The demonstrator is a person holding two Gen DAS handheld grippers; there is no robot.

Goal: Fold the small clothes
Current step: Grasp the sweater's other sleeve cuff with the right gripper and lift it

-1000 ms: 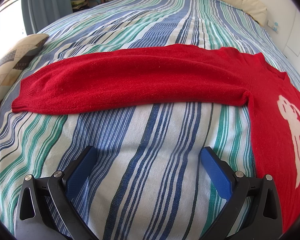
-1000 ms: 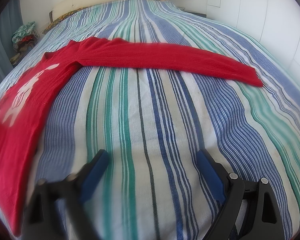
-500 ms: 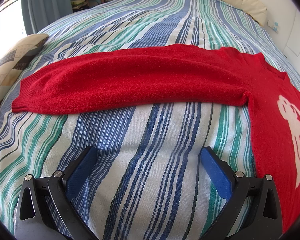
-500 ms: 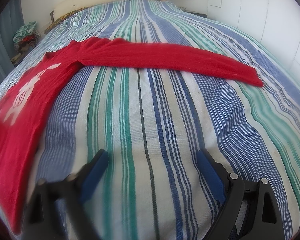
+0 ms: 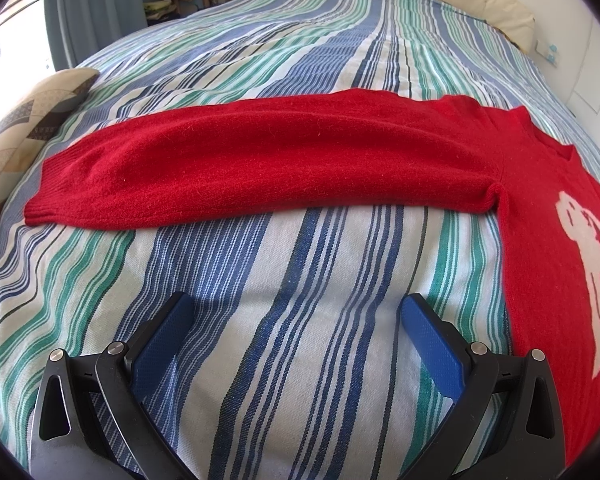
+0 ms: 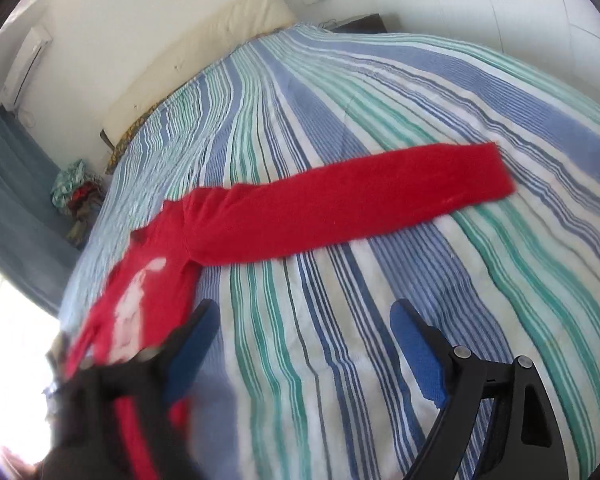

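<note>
Left wrist view: my left tool (image 5: 294, 316) gapes wide, empty, over the striped bedspread (image 5: 300, 360) near the red sweater (image 5: 260, 168). My right tool (image 6: 300, 320) is closing slightly, nothing between its jaws.

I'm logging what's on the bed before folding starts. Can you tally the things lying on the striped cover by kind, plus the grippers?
Red sweaters: 1
Patterned cushions: 1
Grippers: 2, left and right, both open with nothing between the fingers; the right one's jaws are closing a little
Total: 4
</note>
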